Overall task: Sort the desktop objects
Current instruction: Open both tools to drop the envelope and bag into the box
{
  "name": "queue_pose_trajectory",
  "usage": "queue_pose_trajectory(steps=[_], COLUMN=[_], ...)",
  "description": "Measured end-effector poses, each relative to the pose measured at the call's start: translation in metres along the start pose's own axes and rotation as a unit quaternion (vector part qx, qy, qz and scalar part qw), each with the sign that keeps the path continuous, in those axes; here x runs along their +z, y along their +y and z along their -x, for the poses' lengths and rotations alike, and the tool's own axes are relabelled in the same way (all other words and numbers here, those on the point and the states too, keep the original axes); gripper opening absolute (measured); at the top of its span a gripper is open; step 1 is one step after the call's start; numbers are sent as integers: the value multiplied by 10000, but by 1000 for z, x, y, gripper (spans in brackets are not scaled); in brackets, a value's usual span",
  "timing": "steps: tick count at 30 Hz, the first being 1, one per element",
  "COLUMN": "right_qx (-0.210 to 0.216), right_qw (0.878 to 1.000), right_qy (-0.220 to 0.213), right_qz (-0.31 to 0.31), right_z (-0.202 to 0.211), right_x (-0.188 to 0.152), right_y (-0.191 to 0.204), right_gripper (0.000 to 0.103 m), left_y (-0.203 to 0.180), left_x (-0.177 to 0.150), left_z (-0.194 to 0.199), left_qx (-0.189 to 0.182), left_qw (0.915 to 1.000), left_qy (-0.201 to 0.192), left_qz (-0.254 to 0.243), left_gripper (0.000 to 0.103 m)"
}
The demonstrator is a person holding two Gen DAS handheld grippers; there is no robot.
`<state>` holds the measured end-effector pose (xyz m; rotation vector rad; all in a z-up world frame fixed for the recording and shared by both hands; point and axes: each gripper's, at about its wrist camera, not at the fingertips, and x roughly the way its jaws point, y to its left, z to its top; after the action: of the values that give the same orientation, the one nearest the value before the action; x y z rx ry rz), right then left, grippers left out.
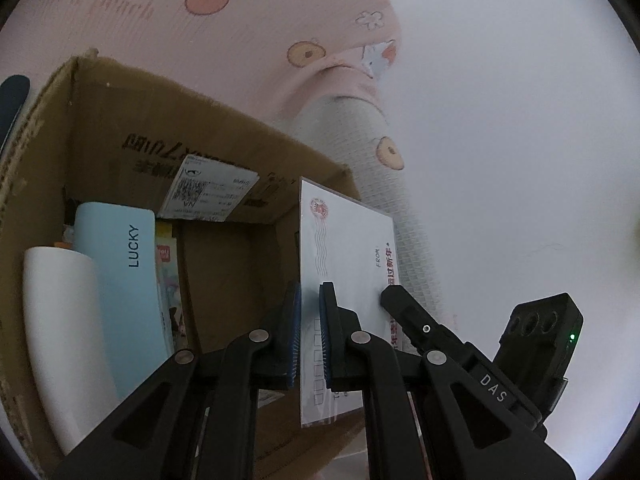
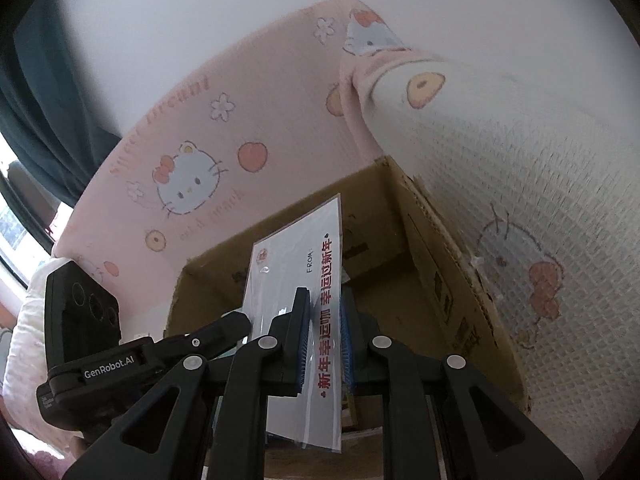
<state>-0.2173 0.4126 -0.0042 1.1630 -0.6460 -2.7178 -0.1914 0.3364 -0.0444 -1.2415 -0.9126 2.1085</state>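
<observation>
The envelope (image 1: 344, 248) stands on edge above the open box (image 1: 100, 120), clenched by both tools: the left tool (image 1: 310, 300) near one edge, the right tool (image 2: 324, 308) on its red lettering. Inside the box lean a blue case (image 1: 124, 280) and a white tube (image 1: 60, 320).

A pink cartoon-cat bedsheet (image 2: 192, 168) drapes behind, meeting a white quilted cover (image 2: 520, 168). Dark curtain (image 2: 48, 92) hangs beside a pale wall (image 1: 520, 120).

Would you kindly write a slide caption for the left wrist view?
Both tongs, left and right, hold a white envelope over an open cardboard box.
</observation>
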Motion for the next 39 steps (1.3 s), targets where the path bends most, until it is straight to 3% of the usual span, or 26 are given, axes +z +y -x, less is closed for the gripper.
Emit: queue_pose_trajectory(steps=[4, 6, 7, 8, 10, 14, 17, 19, 20, 21, 23, 25, 29, 32, 35, 39], right_qx=[-67, -196, -311, -426, -657, -652, -653, -671, -675, -673, -670, -679, -729, -792, -844, -923], right_qw=[10000, 9998, 9994, 9989, 9975, 9976, 9976, 9974, 9973, 9974, 9974, 9974, 9972, 9968, 9964, 9956], right_qy=[61, 88, 130, 171, 246, 145, 148, 150, 152, 152, 143, 142, 134, 103, 72, -19], right_qz=[-35, -43, -49, -55, -97, -159, -193, -223, -226, -218, -210, -195, -124, -78, -4, 137], right_z=[-11, -18, -23, -29, -45, -53, -56, -45, -50, -50, -31, -33, 0, 33, 77, 81], right_x=[3, 1, 4, 7, 14, 22, 26, 22, 30, 32, 25, 34, 12, -6, -33, -32], right_y=[-7, -12, -14, -16, 1, 22, 27, 4, 17, 25, 4, 21, 2, -9, -28, 1], right_gripper=[15, 15, 21, 42, 71, 71, 72, 72, 72, 72, 72, 72, 72, 72, 72, 72], left_y=[-5, -8, -10, -12, -16, -23, -16, -10, -8, -8, -9, -13, -18, -17, -14, -14], left_x=[0, 0, 0, -1, -4, -5, -1, 0, 1, 1, 2, 2, 0, 1, -1, -4], left_z=[-9, -20, -24, -27, -25, -21, -23, -22, -21, -19, -16, -14, -7, 3, 18, 43], left_qx=[44, 67, 78, 125, 213, 334, 322, 283, 277, 285, 310, 317, 247, 184, 113, 77], left_qw=[9999, 9996, 9994, 9992, 9994, 9979, 9988, 9992, 9993, 9993, 9992, 9990, 9989, 9992, 9996, 9994], left_qy=[71, 270, 337, 355, 192, 33, 127, 167, 167, 142, 80, 61, 77, 131, 85, -39], left_qz=[-67, -91, -96, -111, -209, -549, -358, -224, -190, -191, -235, -319, -391, -326, -236, -349], left_gripper=[11, 37, 47, 63, 66, 67, 67, 67, 67, 67, 67, 67, 67, 79, 81, 81])
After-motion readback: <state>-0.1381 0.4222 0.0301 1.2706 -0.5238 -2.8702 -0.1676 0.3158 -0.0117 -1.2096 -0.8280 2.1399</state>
